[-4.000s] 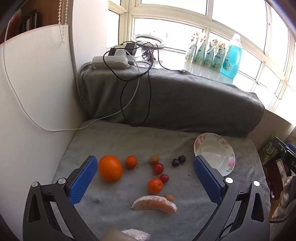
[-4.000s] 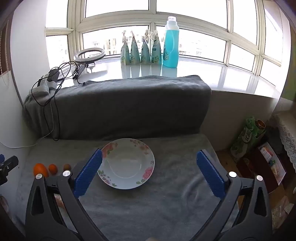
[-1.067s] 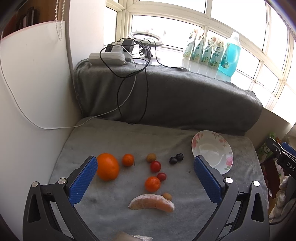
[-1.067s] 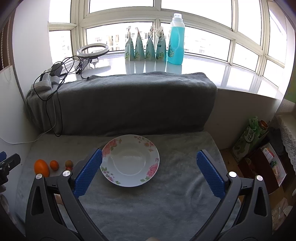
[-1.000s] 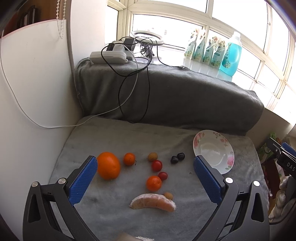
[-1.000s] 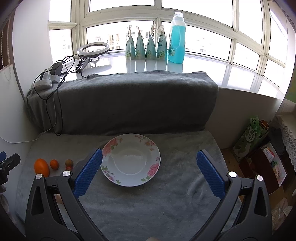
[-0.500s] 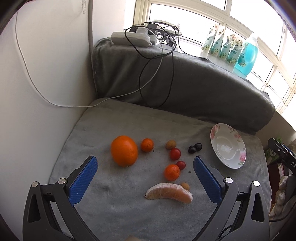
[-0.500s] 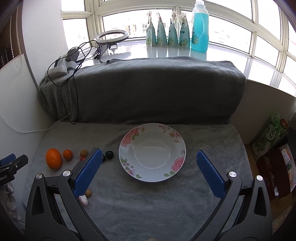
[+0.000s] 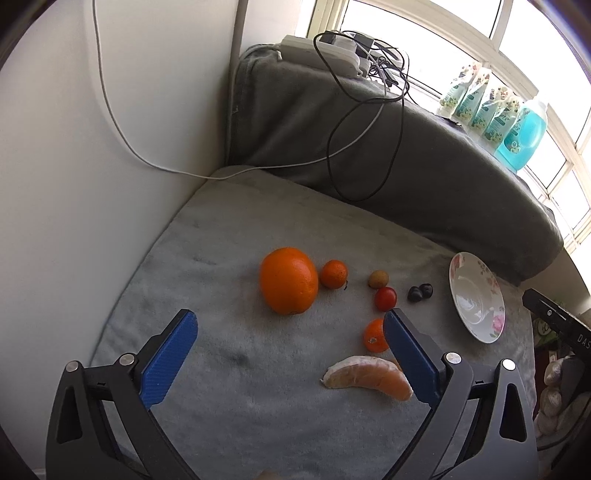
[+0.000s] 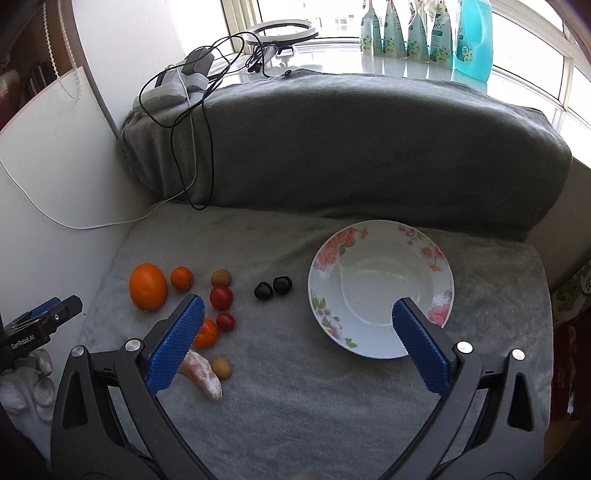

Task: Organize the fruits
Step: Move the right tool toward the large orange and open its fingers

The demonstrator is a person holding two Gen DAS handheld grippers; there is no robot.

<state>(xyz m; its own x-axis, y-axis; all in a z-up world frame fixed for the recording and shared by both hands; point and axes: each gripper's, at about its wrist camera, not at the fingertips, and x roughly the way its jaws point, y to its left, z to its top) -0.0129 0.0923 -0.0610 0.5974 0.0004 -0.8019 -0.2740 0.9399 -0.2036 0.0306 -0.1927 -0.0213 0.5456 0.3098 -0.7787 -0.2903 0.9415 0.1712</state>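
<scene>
Fruit lies on a grey towel. A big orange (image 9: pixel 289 280) (image 10: pixel 147 286) sits leftmost, a small mandarin (image 9: pixel 333 273) (image 10: pixel 181 278) beside it. Further right lie a brown longan (image 9: pixel 378 278), a cherry tomato (image 9: pixel 385 298), two dark fruits (image 9: pixel 420 292) (image 10: pixel 273 287) and another mandarin (image 9: pixel 374 335). A peeled citrus segment (image 9: pixel 367 377) (image 10: pixel 202 372) lies nearest. The empty flowered plate (image 10: pixel 328 258) (image 9: pixel 493 291) stands at the right. My left gripper (image 9: pixel 288 354) hovers open above the towel, near the big orange. My right gripper (image 10: pixel 297 343) hangs open between fruit and plate.
A rolled grey blanket (image 10: pixel 351 147) backs the towel, with a power strip and cables (image 9: pixel 332 55) on top and trailing down. A white wall (image 9: pixel 92 147) bounds the left. Bottles (image 10: pixel 424 33) and a ring light stand on the windowsill. Bags sit off the right edge.
Both grippers have tilted down and come closer to the towel. The left one has shifted left toward the big orange, the right one left toward the fruit. Nothing has been grasped.
</scene>
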